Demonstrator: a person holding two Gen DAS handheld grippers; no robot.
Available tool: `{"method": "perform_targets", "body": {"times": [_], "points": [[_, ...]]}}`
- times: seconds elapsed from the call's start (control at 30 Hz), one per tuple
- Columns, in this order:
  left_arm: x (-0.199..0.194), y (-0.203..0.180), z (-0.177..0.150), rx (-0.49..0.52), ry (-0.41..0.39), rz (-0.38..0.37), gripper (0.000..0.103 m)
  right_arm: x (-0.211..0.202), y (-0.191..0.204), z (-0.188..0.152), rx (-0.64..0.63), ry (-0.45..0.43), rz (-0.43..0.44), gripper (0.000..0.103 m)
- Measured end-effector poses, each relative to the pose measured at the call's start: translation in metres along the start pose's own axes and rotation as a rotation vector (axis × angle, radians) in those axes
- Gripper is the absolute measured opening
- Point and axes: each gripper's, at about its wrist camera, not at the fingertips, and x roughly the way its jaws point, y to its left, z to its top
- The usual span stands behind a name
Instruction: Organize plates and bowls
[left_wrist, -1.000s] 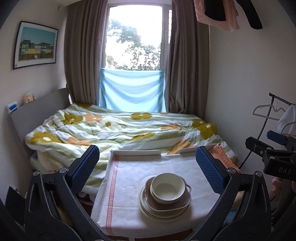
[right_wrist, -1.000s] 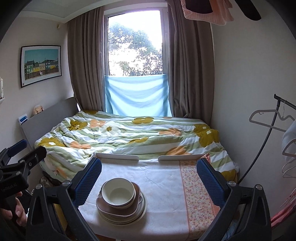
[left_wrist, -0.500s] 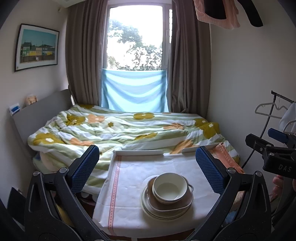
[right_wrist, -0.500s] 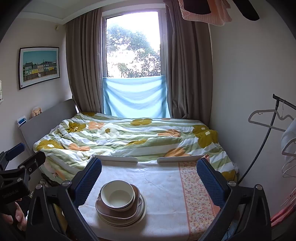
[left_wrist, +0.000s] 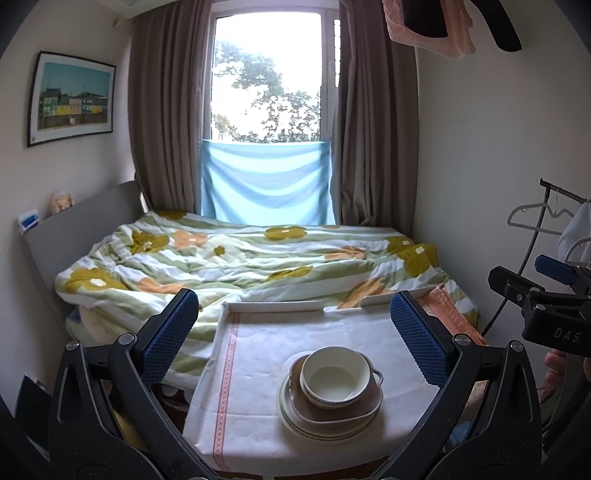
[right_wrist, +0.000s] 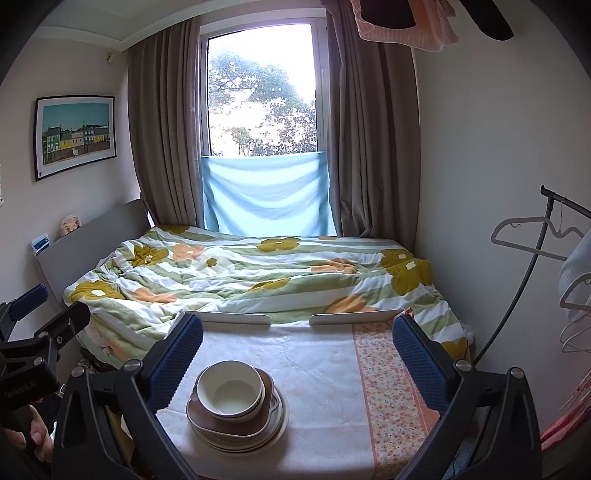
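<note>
Hovering above the near edge of the worktop (left_wrist: 258, 369), both claws stand spread wide with nothing between their blue pads. One stack of crockery carries the task: a white bowl (left_wrist: 335, 376) nested in a brown dish (left_wrist: 338, 406), resting on pale plates (left_wrist: 321, 428). From the left claw (left_wrist: 293, 332) the stack lies ahead and low, toward 5 o'clock of its gap; from the right claw (right_wrist: 297, 354) it lies toward 7 o'clock, close under the left pad. Round and without a long axis, the pile sits between the two claws, and neither looks clearly nearer. Nothing stands in the way on the cloth. Low white rails (right_wrist: 236, 317) edge the far side, and a bed (right_wrist: 258, 273) with a flowered quilt lies at 12 o'clock beyond. A clothes rack (right_wrist: 546, 236) stands at 3 o'clock.
</note>
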Motion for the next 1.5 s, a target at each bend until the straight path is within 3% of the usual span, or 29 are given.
{"method": "perform_targets", "body": {"times": [1.5], "points": [[0.010,0.014,-0.003,-0.002,0.017,0.005,0.103,0.002,-0.001,0.004,-0.006,0.008,-0.008,0.102]]}}
